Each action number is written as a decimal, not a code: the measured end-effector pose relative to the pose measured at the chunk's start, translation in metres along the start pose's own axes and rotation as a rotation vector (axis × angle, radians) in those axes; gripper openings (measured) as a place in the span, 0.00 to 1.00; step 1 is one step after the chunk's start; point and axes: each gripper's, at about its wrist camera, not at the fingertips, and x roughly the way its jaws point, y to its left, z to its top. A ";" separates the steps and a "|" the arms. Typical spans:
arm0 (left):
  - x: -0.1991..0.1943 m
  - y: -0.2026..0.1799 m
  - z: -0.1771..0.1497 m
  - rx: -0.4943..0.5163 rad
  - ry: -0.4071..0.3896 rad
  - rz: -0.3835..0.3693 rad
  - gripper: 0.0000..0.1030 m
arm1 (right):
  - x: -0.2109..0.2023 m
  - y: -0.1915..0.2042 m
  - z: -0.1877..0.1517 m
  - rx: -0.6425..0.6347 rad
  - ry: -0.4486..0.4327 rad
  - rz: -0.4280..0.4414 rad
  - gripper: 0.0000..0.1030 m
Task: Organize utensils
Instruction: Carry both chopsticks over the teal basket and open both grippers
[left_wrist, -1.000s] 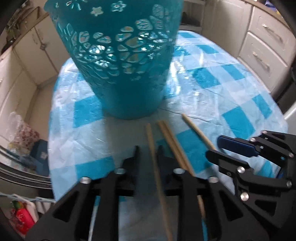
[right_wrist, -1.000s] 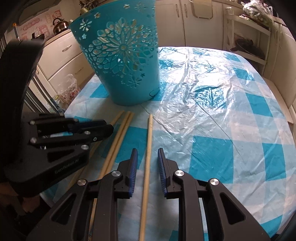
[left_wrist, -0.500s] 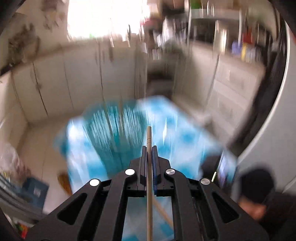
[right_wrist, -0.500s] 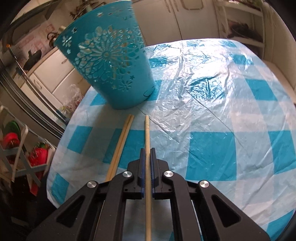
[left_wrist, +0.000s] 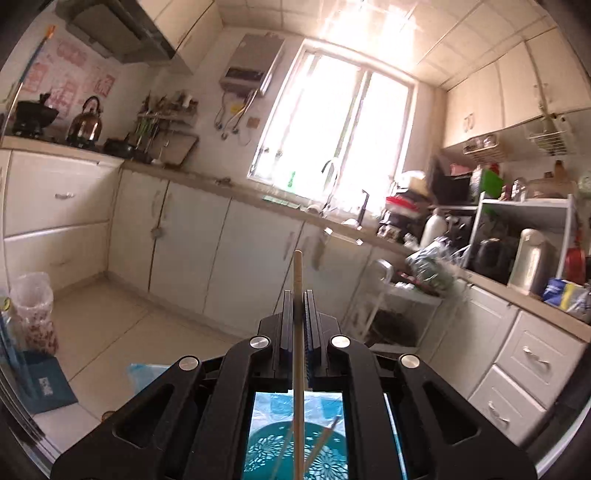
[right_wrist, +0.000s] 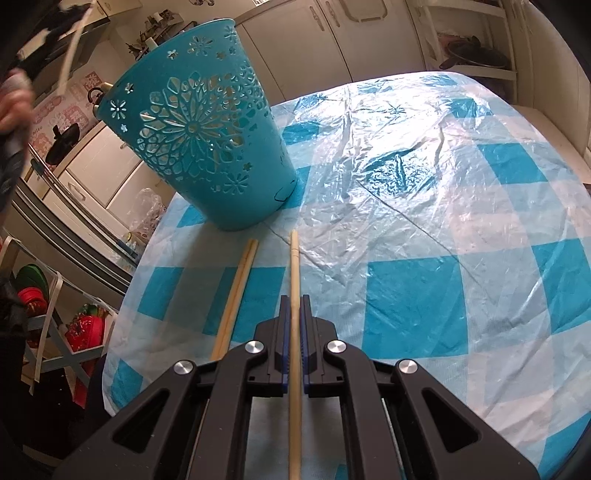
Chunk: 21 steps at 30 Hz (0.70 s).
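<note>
- The left gripper (left_wrist: 298, 295) is clamping one chopstick (left_wrist: 297, 273), carrying it above the teal basket (left_wrist: 266, 452).
- The right gripper (right_wrist: 294, 301) is pinching another chopstick (right_wrist: 294, 266) over the checked tablecloth (right_wrist: 424, 221).

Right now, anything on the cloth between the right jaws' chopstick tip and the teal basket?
Nothing: in the right wrist view, bare checked tablecloth separates the held chopstick from the basket. The chopstick pair lies beside it.
</note>
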 end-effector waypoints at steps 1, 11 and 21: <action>0.008 0.002 -0.004 0.000 0.000 0.017 0.05 | 0.001 0.000 0.001 -0.003 0.000 -0.003 0.05; 0.026 0.009 -0.040 0.088 0.047 0.076 0.05 | 0.006 0.005 0.004 -0.052 -0.006 -0.036 0.05; 0.024 0.005 -0.068 0.174 0.163 0.075 0.06 | 0.005 0.007 0.004 -0.074 0.000 -0.050 0.06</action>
